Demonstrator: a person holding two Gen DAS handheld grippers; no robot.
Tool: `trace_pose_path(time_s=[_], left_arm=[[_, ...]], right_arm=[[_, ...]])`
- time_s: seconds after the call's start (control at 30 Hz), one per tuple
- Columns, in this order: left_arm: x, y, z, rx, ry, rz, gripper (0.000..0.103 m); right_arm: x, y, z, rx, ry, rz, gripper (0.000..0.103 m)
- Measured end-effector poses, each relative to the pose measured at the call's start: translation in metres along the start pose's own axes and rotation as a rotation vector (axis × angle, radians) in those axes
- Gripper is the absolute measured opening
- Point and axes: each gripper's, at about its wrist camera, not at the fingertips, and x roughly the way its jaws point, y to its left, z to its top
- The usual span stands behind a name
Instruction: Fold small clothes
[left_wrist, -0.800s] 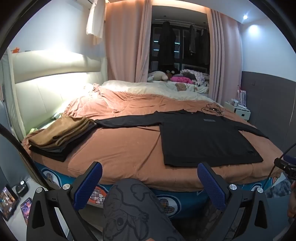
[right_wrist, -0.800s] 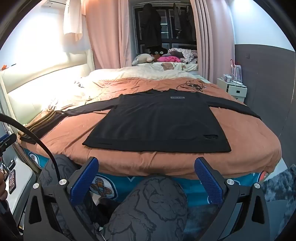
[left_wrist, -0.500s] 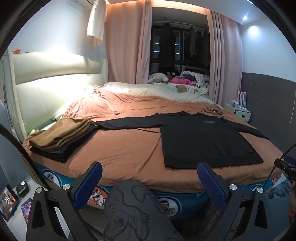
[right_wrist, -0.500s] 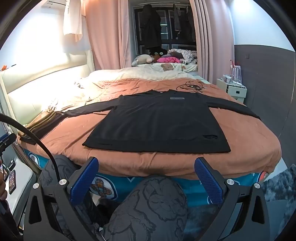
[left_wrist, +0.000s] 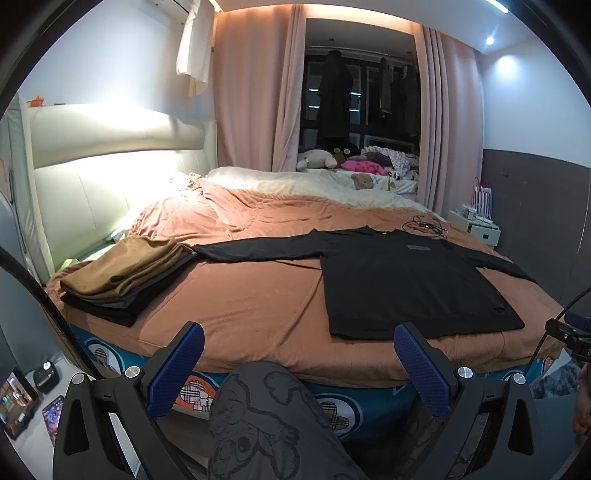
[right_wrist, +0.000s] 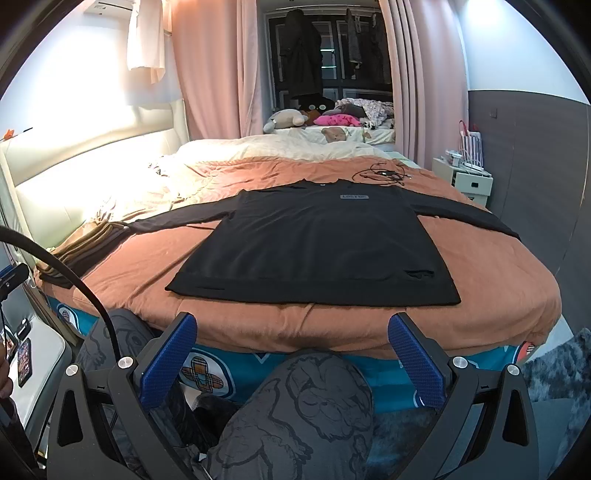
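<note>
A black long-sleeved shirt (right_wrist: 317, 243) lies spread flat, sleeves out to both sides, on the rust-orange blanket (right_wrist: 140, 266) of a wide bed, its hem toward the near edge and its collar toward 12 o'clock in the right wrist view. A small grey label (right_wrist: 354, 197) sits just below the collar. In the left wrist view the same shirt fills the 2 o'clock part of the bed, one sleeve reaching toward 10 o'clock, where its cuff ends just beside a stack of folded clothes (left_wrist: 122, 277), brown on top and dark below. A tangle of black cable (right_wrist: 382, 173) rests on the blanket just past the collar. The left gripper (left_wrist: 299, 354) and the right gripper (right_wrist: 291, 341) hang short of the bed's near edge, each with its blue-padded jaws spread wide and nothing between them but a knee in grey cartoon-print trousers (right_wrist: 310, 402). A teal printed bed skirt (right_wrist: 229, 373) shows beneath the blanket. At 12 o'clock, pink curtains (left_wrist: 255, 92) frame a dark window alcove hung with coats, with soft toys (left_wrist: 321, 159) heaped on a pale cover. A lit cream padded headboard (left_wrist: 110, 177) runs along 9 o'clock; a white bedside cabinet (right_wrist: 465, 181) stands against the grey-panelled wall at 2 o'clock.
</note>
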Motion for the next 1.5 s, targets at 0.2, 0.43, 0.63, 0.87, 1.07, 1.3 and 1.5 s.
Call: trace_pose_path(time_s=[0.2, 0.43, 0.63, 0.87, 1.07, 1.3, 1.5], left_arm=[[0.001, 0.001, -0.001, -0.002, -0.003, 0.002, 0.103], [0.001, 0.001, -0.001, -0.002, -0.007, 0.000, 0.103], [-0.003, 0.002, -0.001, -0.002, -0.018, -0.002, 0.103], [-0.004, 0.001, -0.001, -0.002, -0.020, -0.003, 0.103], [-0.008, 0.000, 0.000, -0.004, -0.022, -0.004, 0.103], [-0.010, 0.000, -0.001, -0.005, -0.022, -0.010, 0.103], [-0.014, -0.001, -0.002, -0.006, -0.025, -0.014, 0.103]], right_arm=[[0.000, 0.000, 0.001, -0.003, -0.003, -0.001, 0.103], [-0.003, 0.000, 0.004, -0.005, -0.008, 0.000, 0.103], [-0.005, 0.000, 0.005, -0.007, -0.016, -0.005, 0.103], [-0.006, 0.000, 0.002, -0.006, -0.019, -0.006, 0.103], [-0.006, 0.000, 0.002, -0.007, -0.019, -0.006, 0.103], [-0.010, -0.002, 0.001, -0.001, -0.020, -0.007, 0.103], [-0.014, -0.004, 0.001, 0.003, -0.026, -0.012, 0.103]])
